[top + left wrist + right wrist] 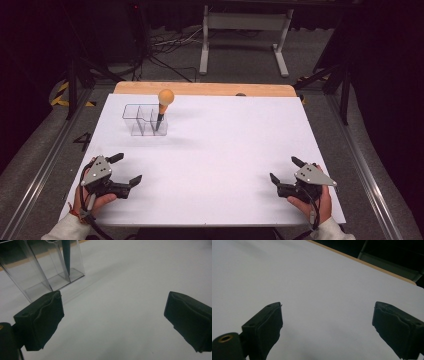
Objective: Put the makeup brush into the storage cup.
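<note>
Resting at the near left of the white table (pixel 215 150), held in a hand (pixel 95 202): left gripper (pixel 125 170), jaws wide apart, nothing between them, grey plate on top, cable trailing toward the near edge. In the left gripper view, same gripper (pixel 112 312) aimed over bare white surface, with the organiser ahead and to the left.

Standing at the far left of the table, well apart from both grippers: clear organiser (pixel 145 120), three compartments in a row, upright. In the left gripper view, organiser (pixel 37 272) seen close, walls transparent.

Standing in the rightmost compartment: brush (pixel 164 105), dark handle down, orange round head up, leaning slightly against the wall. In the left gripper view, the dark handle (pixel 67 252) seen through the clear wall; the head cut off at the top.

Resting at the near right, held in a hand (pixel 312 202): right gripper (pixel 285 170), jaws wide apart, nothing between them. In the right gripper view, same gripper (pixel 327 320) aimed over bare table toward its wooden far edge (pixel 362 261).
</note>
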Action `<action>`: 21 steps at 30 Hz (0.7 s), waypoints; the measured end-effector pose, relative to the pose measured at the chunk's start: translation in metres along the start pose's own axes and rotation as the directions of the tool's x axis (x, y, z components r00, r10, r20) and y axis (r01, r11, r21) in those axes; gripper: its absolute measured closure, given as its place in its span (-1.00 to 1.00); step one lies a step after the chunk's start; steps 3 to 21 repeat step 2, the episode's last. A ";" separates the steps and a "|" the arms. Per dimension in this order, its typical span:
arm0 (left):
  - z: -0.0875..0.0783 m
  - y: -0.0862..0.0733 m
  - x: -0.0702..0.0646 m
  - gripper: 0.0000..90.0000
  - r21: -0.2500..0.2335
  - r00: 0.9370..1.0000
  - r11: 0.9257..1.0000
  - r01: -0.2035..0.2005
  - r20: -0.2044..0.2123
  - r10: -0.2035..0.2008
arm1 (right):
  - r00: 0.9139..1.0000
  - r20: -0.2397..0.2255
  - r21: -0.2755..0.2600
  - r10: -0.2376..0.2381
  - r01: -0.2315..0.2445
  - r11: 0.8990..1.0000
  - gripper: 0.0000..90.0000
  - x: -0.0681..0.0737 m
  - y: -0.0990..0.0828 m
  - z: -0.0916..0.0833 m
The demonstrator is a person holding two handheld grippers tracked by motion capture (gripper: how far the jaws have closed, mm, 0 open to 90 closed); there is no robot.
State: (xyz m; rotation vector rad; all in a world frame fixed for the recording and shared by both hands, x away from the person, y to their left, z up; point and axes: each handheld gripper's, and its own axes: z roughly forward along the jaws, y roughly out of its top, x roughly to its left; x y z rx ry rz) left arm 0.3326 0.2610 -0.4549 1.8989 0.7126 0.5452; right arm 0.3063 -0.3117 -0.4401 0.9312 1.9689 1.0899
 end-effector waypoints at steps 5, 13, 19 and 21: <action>0.000 0.000 0.001 -0.93 -0.003 1.000 1.000 0.002 0.000 -0.002 | 1.000 -0.001 0.000 -0.001 0.001 1.000 -0.77 0.001 0.000 0.000; 0.000 0.000 0.001 -0.93 -0.003 1.000 1.000 0.002 0.000 -0.002 | 1.000 -0.001 0.000 -0.001 0.001 1.000 -0.77 0.001 0.000 0.000; 0.000 0.000 0.001 -0.93 -0.003 1.000 1.000 0.002 0.000 -0.002 | 1.000 -0.001 0.000 -0.001 0.001 1.000 -0.77 0.001 0.000 0.000; 0.000 0.000 0.001 -0.93 -0.003 1.000 1.000 0.002 0.000 -0.002 | 1.000 -0.001 0.000 -0.001 0.001 1.000 -0.77 0.001 0.000 0.000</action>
